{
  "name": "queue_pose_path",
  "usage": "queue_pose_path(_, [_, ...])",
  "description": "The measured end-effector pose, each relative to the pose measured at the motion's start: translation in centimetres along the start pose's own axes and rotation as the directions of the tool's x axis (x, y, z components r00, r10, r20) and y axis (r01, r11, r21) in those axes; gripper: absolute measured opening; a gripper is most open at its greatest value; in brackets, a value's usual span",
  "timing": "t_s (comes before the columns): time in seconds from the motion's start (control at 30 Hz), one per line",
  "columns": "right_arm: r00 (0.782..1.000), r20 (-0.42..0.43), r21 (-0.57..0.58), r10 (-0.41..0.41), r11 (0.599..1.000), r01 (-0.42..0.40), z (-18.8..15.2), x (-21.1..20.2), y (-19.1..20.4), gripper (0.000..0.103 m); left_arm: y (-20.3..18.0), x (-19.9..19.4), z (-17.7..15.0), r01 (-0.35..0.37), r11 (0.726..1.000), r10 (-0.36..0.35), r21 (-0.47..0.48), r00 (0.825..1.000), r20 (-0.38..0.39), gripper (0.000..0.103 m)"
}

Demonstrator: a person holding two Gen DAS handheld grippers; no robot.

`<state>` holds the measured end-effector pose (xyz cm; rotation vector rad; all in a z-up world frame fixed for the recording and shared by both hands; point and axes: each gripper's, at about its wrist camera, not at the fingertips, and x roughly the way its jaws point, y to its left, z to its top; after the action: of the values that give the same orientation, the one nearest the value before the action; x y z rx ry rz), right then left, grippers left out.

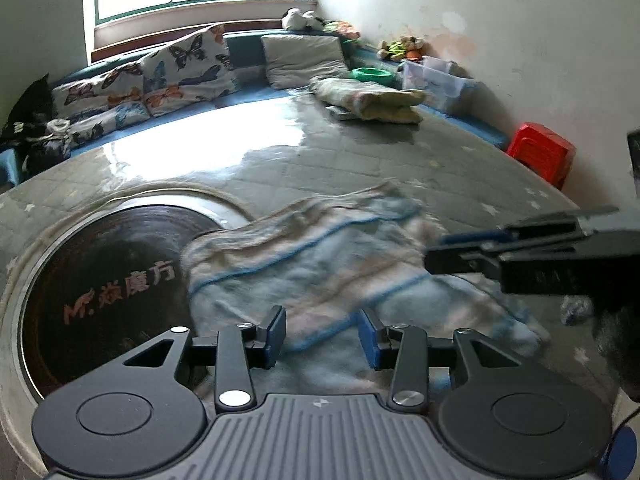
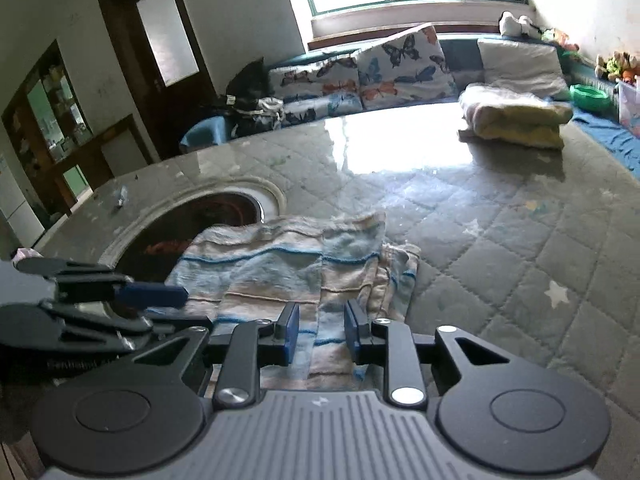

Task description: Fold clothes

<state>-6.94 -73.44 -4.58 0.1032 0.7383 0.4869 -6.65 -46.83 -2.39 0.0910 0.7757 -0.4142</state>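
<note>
A striped pale blue and beige cloth (image 1: 312,256) lies partly folded on the quilted table cover, its left edge over the round dark inset. My left gripper (image 1: 322,338) is open just above the cloth's near edge. My right gripper (image 2: 320,330) is open over the cloth's (image 2: 280,264) near right part. In the left wrist view the right gripper (image 1: 520,256) comes in from the right, above the cloth. In the right wrist view the left gripper (image 2: 120,300) shows at the left.
A round dark inset (image 1: 112,280) with lettering sits in the table at the left. A folded pile of cloths (image 1: 372,100) lies at the far side. Butterfly cushions (image 1: 160,76) and a bench line the window wall. A red stool (image 1: 544,152) stands at the right.
</note>
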Motion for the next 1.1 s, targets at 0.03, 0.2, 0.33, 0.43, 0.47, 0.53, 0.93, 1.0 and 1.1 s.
queue_pose_path(0.03, [1.0,0.006,-0.002,0.004,1.0,-0.004,-0.2,-0.5,0.1,0.025,-0.5,-0.2,-0.2,0.013,1.0,-0.013,0.007,1.0,0.004,0.043])
queue_pose_path(0.2, [1.0,-0.022,-0.02,0.01,1.0,-0.01,-1.7,-0.8,0.4,0.025,-3.0,-0.9,-1.5,0.072,0.996,-0.073,0.05,0.997,0.009,0.045])
queue_pose_path(0.33, [1.0,-0.016,0.01,0.011,1.0,-0.011,-2.3,-1.2,-0.1,0.024,-4.4,-1.0,-2.7,0.081,0.992,-0.081,0.094,0.997,-0.002,0.045])
queue_pose_path(0.43, [1.0,0.005,0.008,0.021,1.0,-0.021,-2.3,-2.5,0.2,0.025,-4.6,-1.1,-3.2,0.084,0.992,-0.084,0.092,0.996,-0.004,0.045])
queue_pose_path(0.47, [1.0,0.003,-0.002,0.03,1.0,-0.03,-2.5,-2.8,0.4,0.025,-4.6,-1.1,-3.2,0.084,0.993,-0.084,0.087,0.996,-0.003,0.045])
queue_pose_path(0.53, [0.999,-0.007,-0.018,0.041,0.999,-0.041,-3.1,-3.4,0.9,0.025,-4.4,-1.2,-3.4,0.084,0.993,-0.084,0.077,0.996,-0.002,0.045])
queue_pose_path(0.93, [1.0,0.01,-0.025,0.017,1.0,-0.017,-5.2,-4.4,1.9,0.033,-3.7,-3.1,-4.6,0.037,0.999,-0.037,0.029,0.999,-0.005,0.053])
queue_pose_path(1.0, [1.0,0.011,-0.036,-0.003,0.999,0.003,-5.6,-4.2,2.2,0.033,-3.4,-3.6,-4.9,0.025,0.999,-0.025,0.024,1.0,-0.004,0.058])
queue_pose_path(1.1, [0.999,0.026,-0.035,-0.024,0.999,0.025,-5.9,-4.5,2.5,0.037,-3.2,-4.2,-5.3,-0.001,1.0,0.001,0.025,1.0,-0.003,0.066])
